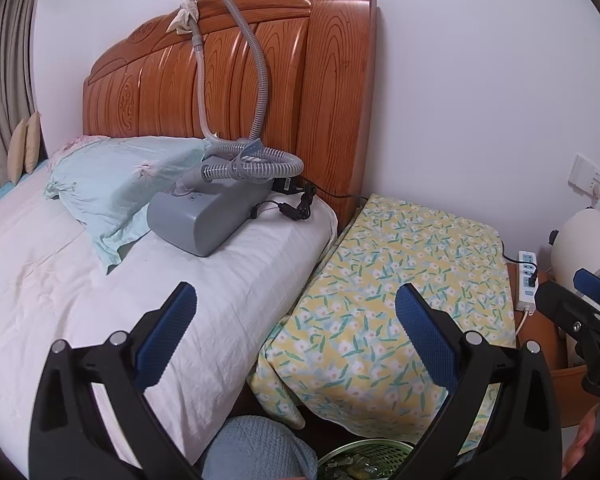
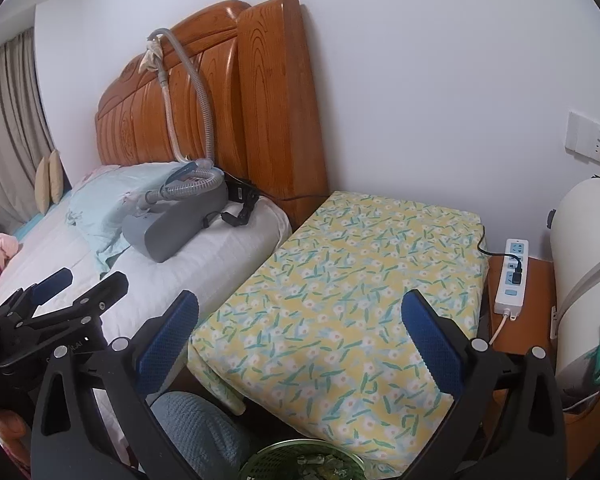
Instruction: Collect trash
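Left wrist: my left gripper point(image 1: 295, 330) and right gripper point(image 2: 300, 334) both spread, empty. Round green mesh trash basket point(image 1: 364, 458) sits below, beside floral yellow cloth-covered stand point(image 1: 400, 280) and white-sheeted bed point(image 1: 219, 280).

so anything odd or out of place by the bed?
Yes. A grey breathing machine sits on the bed near the mattress corner, its hose looped over the headboard and tied there with a rag. Its black cord lies bunched on the sheet. Nothing looks spilled or broken.
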